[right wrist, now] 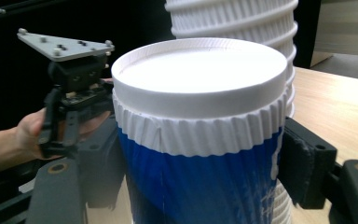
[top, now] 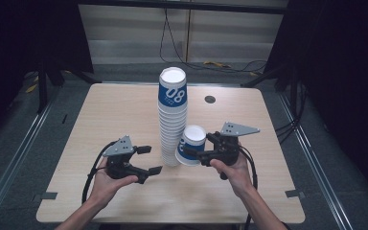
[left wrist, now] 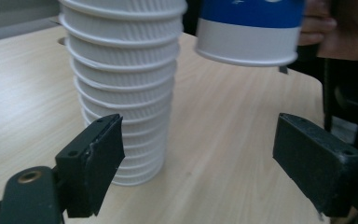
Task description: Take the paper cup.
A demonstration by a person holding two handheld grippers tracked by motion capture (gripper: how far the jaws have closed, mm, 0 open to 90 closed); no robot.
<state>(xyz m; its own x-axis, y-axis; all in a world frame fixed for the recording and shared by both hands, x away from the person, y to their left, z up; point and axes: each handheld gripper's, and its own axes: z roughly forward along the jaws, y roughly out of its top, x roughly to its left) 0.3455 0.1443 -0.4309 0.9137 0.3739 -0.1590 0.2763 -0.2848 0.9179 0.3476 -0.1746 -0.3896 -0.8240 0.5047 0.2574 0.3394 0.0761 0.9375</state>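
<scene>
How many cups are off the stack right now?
1: the single cup is held upside down in the right gripper, just right of the tall stack. The left gripper is open and empty.

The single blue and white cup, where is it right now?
The single paper cup is upside down in the right tongs, at the middle of the table, just right of the tall cup stack. In the left gripper view it hangs above the tabletop.

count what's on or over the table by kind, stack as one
cup stack: 1
single cup, held upside down off the table by the right gripper: 1
grippers, counting the open left gripper: 2
total: 4
</scene>
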